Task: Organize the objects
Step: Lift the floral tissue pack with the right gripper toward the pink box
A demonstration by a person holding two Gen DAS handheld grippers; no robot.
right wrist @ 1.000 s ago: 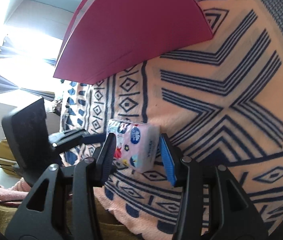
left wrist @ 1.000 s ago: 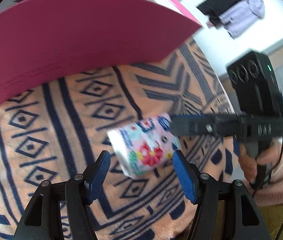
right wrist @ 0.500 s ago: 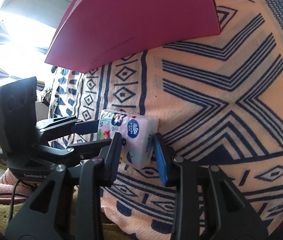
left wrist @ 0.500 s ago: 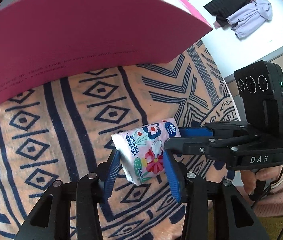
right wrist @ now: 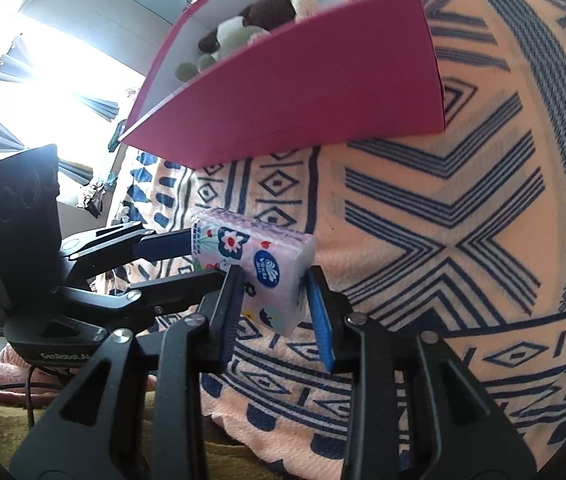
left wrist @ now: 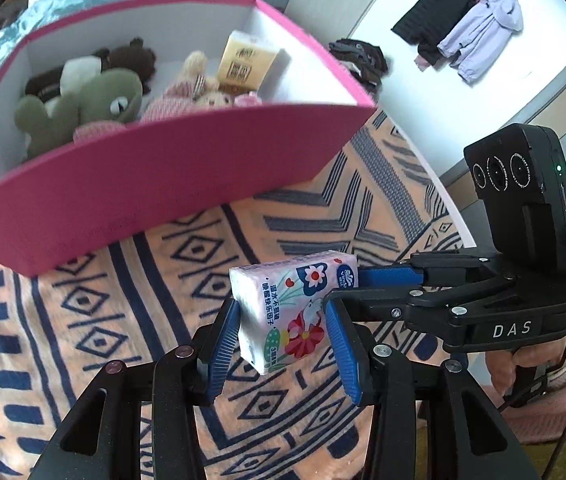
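Note:
A floral pink tissue pack (left wrist: pixel 293 308) is held above the patterned blanket by both grippers. My left gripper (left wrist: pixel 283 344) is shut on its near end. My right gripper (right wrist: pixel 277 312) is shut on the same pack (right wrist: pixel 255 264) from the side; it shows in the left wrist view (left wrist: pixel 367 286) at the pack's right. A pink box (left wrist: pixel 171 168) stands just behind, also in the right wrist view (right wrist: pixel 303 92). It holds a green plush (left wrist: pixel 83 104), a brown plush (left wrist: pixel 127 58), a pink plush (left wrist: pixel 187 92) and a yellow tissue pack (left wrist: pixel 243 64).
An orange and navy patterned blanket (left wrist: pixel 63 320) covers the surface; its scalloped edge (right wrist: pixel 283 428) is near me. Coats (left wrist: pixel 467 32) hang on the far wall. A bright window with curtains (right wrist: pixel 23 92) is at left in the right wrist view.
Both grippers closed on the tissue pack and lifted it off the blanket. The view rose, so the inside of the pink box and its toys now show.

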